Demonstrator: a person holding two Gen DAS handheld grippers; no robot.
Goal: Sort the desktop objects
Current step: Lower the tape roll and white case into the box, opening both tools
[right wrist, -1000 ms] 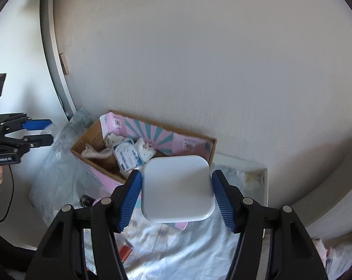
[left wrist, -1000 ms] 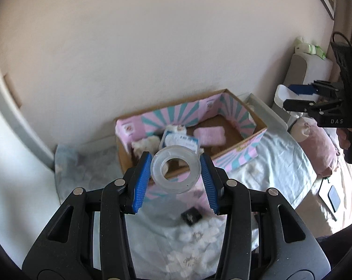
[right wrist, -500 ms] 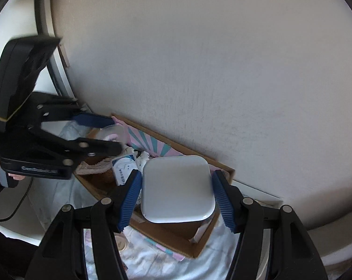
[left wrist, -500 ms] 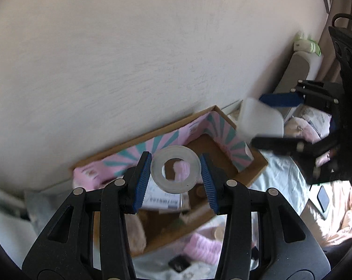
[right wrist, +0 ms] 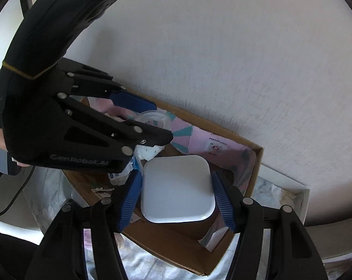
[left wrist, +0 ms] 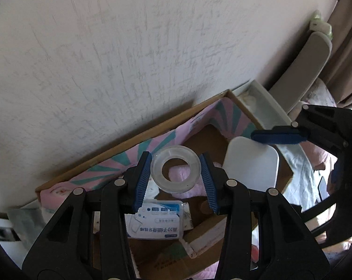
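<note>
both loads are now carried over the cardboard box [right wrist: 250, 163]: tape ring [left wrist: 175, 169] pinched by the left claw [left wrist: 175, 182], white case [right wrist: 177, 189] by the right claw [right wrist: 177, 200], release pending

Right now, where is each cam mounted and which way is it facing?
Left wrist: on the left gripper, looking along its fingers down into the cardboard box against the wall; it is shut on the clear tape ring, with the right gripper at right.
Right wrist: on the right gripper, looking into the same box; it is shut on the white square box, with the left gripper at left.
Shared: the box, both grippers, both held items.
</note>
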